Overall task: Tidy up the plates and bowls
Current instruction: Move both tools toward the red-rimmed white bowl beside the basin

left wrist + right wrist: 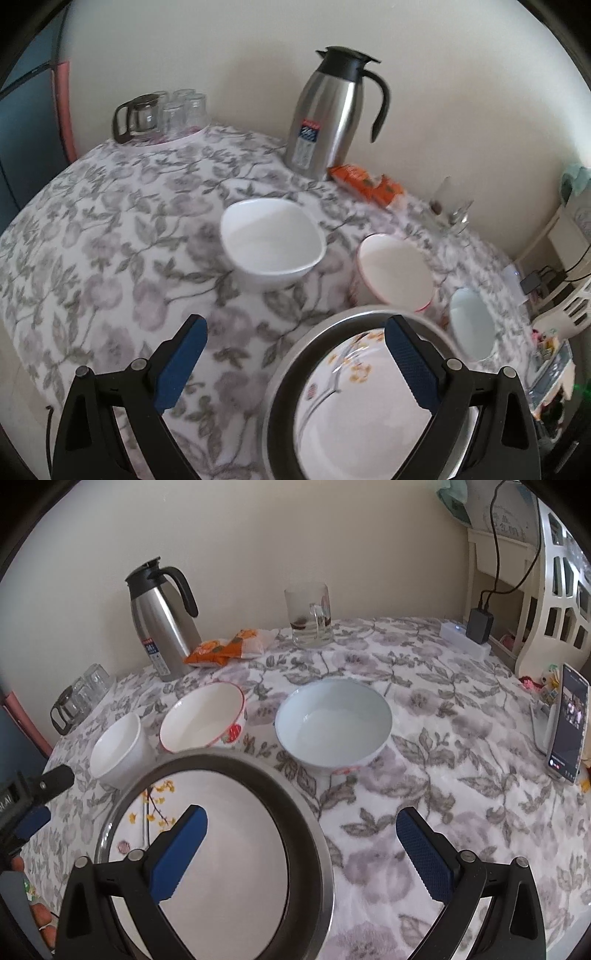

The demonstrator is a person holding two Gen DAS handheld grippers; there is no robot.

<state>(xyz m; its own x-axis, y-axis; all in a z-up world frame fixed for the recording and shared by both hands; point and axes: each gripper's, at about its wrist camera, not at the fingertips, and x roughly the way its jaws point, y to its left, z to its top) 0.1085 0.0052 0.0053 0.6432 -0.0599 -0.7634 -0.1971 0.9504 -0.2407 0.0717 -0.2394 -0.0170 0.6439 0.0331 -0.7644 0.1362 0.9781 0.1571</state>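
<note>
A white plate with a yellow flower pattern [354, 413] [229, 834] lies inside a steel plate [332, 317] [221, 760] at the near edge of the table. Behind it stand three bowls: a white squarish bowl [273, 240] [118, 749], a red-rimmed bowl [395, 273] [199, 720] and a pale blue bowl [472, 325] [332, 723]. My left gripper [295, 325] is open, its right finger over the stacked plates. My right gripper [301, 814] is open too, its left finger over the same plates. Neither holds anything.
A steel jug [332, 110] [162, 624] and an orange packet [365, 181] stand by the wall. A glass pot with tumblers [162, 110] is at the far left, a glass mug [308, 614] at the back. A phone [567, 723] is propped at the right.
</note>
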